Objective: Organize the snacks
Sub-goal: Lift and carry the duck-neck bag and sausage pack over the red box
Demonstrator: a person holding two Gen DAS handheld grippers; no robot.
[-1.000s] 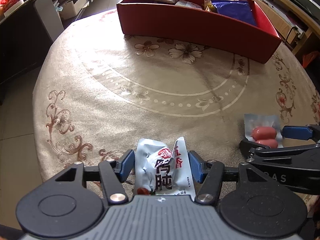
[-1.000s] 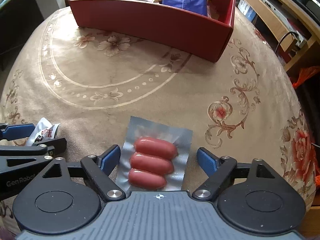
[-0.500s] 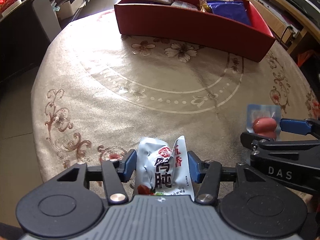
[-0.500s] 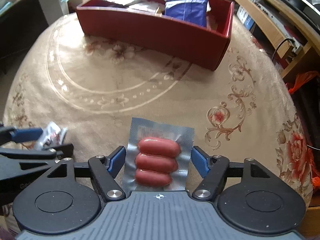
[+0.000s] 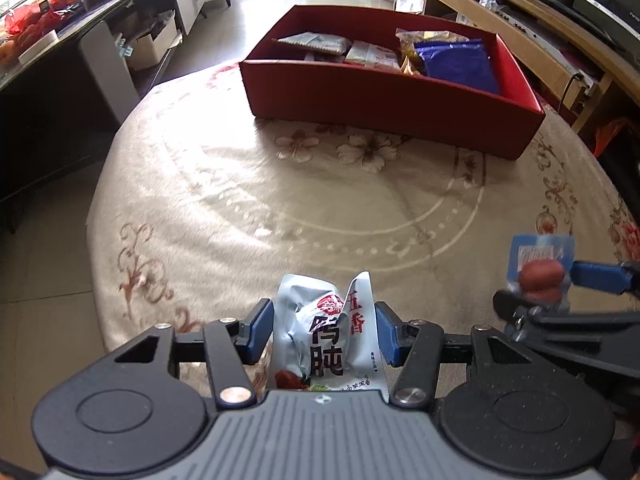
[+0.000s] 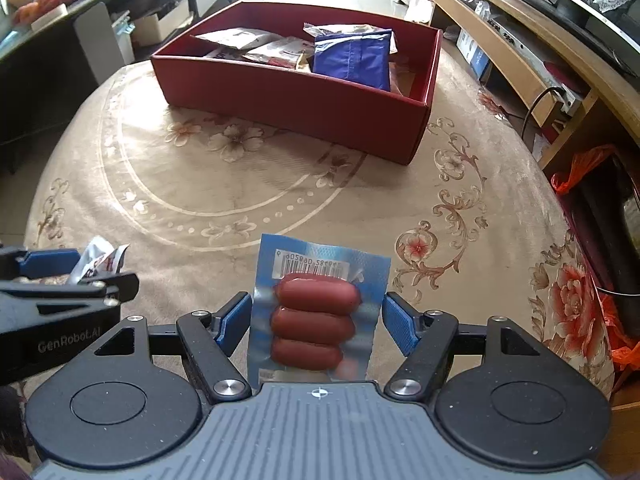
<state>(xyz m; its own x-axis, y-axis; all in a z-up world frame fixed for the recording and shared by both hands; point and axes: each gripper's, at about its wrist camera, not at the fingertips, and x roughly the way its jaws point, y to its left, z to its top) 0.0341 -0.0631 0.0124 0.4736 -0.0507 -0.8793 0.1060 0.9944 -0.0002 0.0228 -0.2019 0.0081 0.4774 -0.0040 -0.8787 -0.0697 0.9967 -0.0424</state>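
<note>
My left gripper [image 5: 322, 332] is shut on a crumpled white snack packet [image 5: 326, 332] with red and black Chinese print, held above the table. My right gripper [image 6: 318, 322] is shut on a clear vacuum pack of three red sausages [image 6: 314, 316], also lifted off the table; the pack shows in the left wrist view [image 5: 538, 268] at the right. The white packet shows in the right wrist view [image 6: 100, 260] at the left. A red open box [image 5: 392, 98] with several snack bags, one of them blue [image 6: 352, 60], stands at the far side of the table.
The round table carries a beige flowered cloth [image 6: 280, 184]. A wooden TV bench [image 6: 520, 52] runs along the right. A dark counter [image 5: 60, 40] and a white chair back [image 5: 108, 68] stand at the left. An orange bag [image 6: 580, 168] lies at the right.
Both grippers closed on their packs and lifted them off the cloth. Both views rose and tilted, so more of the box interior shows.
</note>
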